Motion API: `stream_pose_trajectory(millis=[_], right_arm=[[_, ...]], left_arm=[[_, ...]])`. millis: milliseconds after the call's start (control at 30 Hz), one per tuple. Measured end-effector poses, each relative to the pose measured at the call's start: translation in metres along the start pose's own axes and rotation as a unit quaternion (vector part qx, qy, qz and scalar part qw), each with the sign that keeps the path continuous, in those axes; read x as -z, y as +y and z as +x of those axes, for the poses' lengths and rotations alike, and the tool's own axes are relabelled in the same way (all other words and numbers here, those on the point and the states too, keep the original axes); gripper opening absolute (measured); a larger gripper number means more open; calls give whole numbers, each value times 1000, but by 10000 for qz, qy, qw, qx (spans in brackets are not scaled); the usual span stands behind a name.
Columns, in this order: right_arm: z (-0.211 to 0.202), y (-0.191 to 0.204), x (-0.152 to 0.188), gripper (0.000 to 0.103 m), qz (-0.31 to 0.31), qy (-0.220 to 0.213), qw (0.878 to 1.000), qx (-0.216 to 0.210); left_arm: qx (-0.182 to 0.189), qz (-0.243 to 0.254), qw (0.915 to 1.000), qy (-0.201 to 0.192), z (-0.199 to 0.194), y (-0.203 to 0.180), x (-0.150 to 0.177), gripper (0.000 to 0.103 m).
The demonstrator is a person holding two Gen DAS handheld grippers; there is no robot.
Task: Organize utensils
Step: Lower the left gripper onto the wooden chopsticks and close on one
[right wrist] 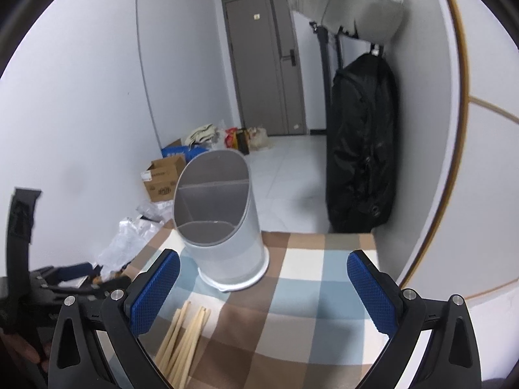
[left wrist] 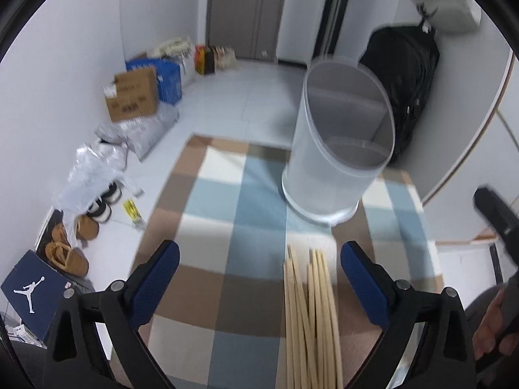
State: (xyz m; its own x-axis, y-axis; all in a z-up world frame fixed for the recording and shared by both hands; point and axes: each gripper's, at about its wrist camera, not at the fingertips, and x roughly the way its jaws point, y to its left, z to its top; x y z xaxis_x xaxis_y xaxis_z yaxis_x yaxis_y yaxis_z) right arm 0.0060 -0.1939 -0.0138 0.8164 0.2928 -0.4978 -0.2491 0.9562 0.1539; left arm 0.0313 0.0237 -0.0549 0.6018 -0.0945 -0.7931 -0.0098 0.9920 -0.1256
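Observation:
A bundle of several wooden chopsticks (left wrist: 309, 317) lies on the checked cloth (left wrist: 227, 227), pointing toward a grey utensil holder (left wrist: 337, 149) with a slanted rim and inner dividers. My left gripper (left wrist: 259, 259) stands open above the cloth, with the chopsticks between its blue pads, nearer the right one. In the right wrist view the same holder (right wrist: 220, 223) stands ahead on the left, and the chopsticks (right wrist: 181, 337) lie just inside the left pad (right wrist: 155, 291). My right gripper (right wrist: 262, 265) is open and holds nothing. The other gripper (right wrist: 65, 278) shows at the left edge.
The checked cloth (right wrist: 308, 291) covers a table beside a white wall. A black bag (right wrist: 363, 142) hangs at the right behind the table. On the floor to the left are cardboard boxes (left wrist: 133, 97), plastic bags (left wrist: 97, 168), shoes (left wrist: 68, 253) and a blue shoebox (left wrist: 29, 291).

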Motion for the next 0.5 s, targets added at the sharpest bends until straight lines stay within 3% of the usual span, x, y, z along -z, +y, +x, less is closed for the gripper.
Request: stream_pose_trajectory(millis=[267,400,500], right_arm=[[12,12,0,103,-400,6,9992,-32],[19,9,-3,103,-321,46,9994,-80],[22,6,-5,103,-256,89,9996,-96]], left_arm=[[121,210,9946,1009,37,-3,16,73],[352,-98,9913,1266,44,7,14,62],[391,13,9901,1351,49,0,14,58]])
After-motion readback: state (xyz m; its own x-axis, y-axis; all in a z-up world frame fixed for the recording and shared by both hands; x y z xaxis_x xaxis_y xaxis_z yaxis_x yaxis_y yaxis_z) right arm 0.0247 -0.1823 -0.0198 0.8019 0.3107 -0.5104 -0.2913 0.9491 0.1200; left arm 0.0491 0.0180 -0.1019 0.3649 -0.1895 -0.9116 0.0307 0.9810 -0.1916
